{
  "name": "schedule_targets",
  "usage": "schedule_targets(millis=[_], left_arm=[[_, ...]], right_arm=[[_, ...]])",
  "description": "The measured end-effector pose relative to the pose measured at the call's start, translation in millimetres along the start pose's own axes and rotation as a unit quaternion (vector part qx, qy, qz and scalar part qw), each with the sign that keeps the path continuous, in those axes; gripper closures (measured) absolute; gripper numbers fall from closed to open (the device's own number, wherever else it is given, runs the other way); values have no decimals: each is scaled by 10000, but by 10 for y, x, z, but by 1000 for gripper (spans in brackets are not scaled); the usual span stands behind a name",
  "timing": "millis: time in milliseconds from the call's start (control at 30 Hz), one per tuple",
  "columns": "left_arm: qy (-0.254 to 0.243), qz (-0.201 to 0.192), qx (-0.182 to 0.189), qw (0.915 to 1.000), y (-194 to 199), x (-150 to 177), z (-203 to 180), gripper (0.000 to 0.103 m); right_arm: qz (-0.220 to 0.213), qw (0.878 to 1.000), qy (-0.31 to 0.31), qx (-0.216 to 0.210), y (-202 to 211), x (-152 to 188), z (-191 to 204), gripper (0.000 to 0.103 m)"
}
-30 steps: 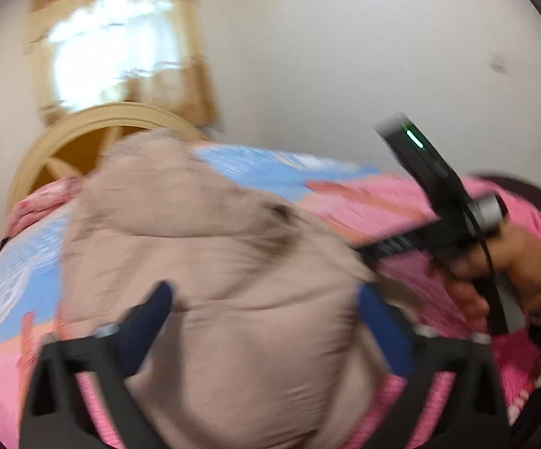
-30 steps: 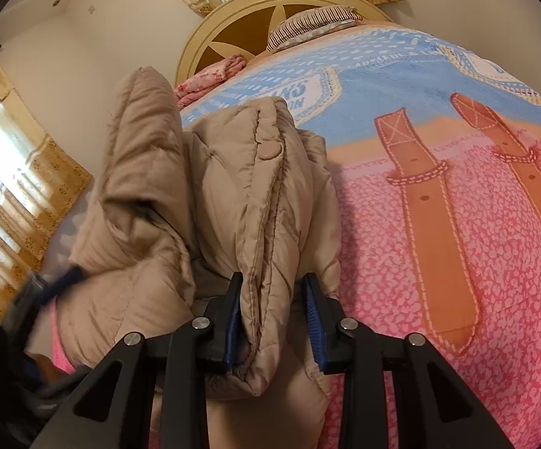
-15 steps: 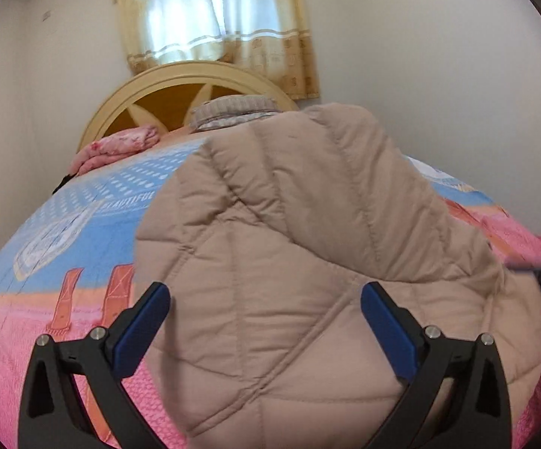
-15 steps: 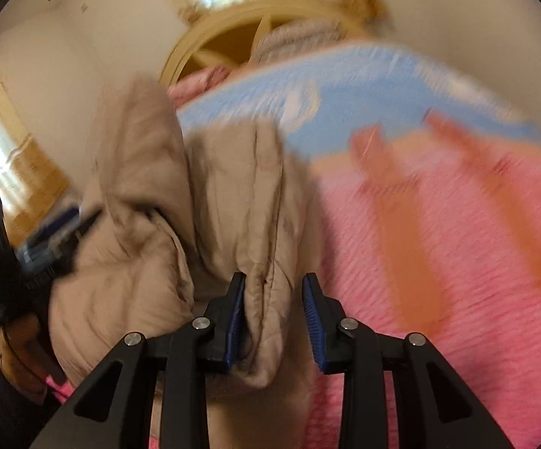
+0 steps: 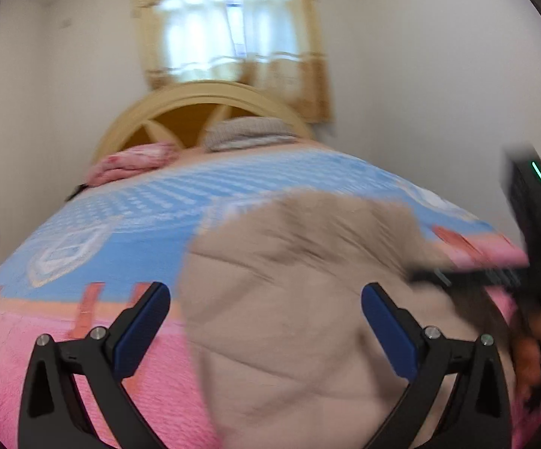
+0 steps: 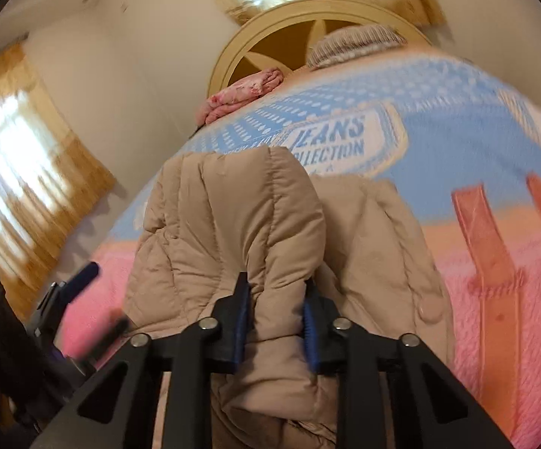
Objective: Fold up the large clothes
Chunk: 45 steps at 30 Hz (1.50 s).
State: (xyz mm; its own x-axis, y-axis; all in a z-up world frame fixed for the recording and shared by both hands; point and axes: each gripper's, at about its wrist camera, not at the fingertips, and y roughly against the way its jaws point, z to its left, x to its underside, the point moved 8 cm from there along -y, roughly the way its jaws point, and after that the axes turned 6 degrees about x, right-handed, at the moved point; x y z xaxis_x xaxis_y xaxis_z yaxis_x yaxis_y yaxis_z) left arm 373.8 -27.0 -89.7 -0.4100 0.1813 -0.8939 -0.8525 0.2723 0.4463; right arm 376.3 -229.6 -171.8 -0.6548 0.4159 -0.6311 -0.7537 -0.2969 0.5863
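Note:
A beige quilted puffer jacket (image 6: 255,224) lies bunched on the pink and blue bedspread (image 6: 476,157). My right gripper (image 6: 276,321) is shut on a thick fold of it near the front edge. In the left wrist view the jacket (image 5: 300,299) is blurred and sits between and beyond the blue pads. My left gripper (image 5: 264,321) is wide open, with the jacket's left edge just inside its span; it also shows at the left of the right wrist view (image 6: 79,280). The right gripper's body shows at the right edge of the left wrist view (image 5: 532,224).
The bed has a round wooden headboard (image 5: 203,112), a striped pillow (image 5: 248,133) and a folded pink blanket (image 5: 131,162) at its far end. Curtained windows (image 6: 19,157) stand behind and to the left. White walls surround the bed.
The jacket has dropped lower and flatter on the bed. My left gripper has stayed open and pulled left and back. My right gripper keeps its hold on the fold.

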Motion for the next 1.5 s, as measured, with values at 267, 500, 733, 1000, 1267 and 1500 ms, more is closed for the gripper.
schedule_targets(millis=[267,500,733,1000,1267,1500], left_arm=[[-993,803,-619,9899,-744,178,-492,0],[-1002,681,-540,9912,-690,173,-519,0],[-213,935,-422,9945,-812,169,-216,0],[-224,982,-164,9948,-926,340,-260,0],[-128,1108,-85,9937,-1019,405,-264,0],[-30,1160,-30,9932,-1073,459,-254,0]], right_arm=[[56,9976,-560,406,114,174,-435,81],[-1480,9842,417,878,803,-478,130,67],[-418,9915,745,983,-85,-417,-45,68],[-503,9967,69,631,-225,-113,-171,68],[-482,9968,-38,634,-387,-42,-310,68],[-371,9970,-64,679,-458,-51,-346,68]])
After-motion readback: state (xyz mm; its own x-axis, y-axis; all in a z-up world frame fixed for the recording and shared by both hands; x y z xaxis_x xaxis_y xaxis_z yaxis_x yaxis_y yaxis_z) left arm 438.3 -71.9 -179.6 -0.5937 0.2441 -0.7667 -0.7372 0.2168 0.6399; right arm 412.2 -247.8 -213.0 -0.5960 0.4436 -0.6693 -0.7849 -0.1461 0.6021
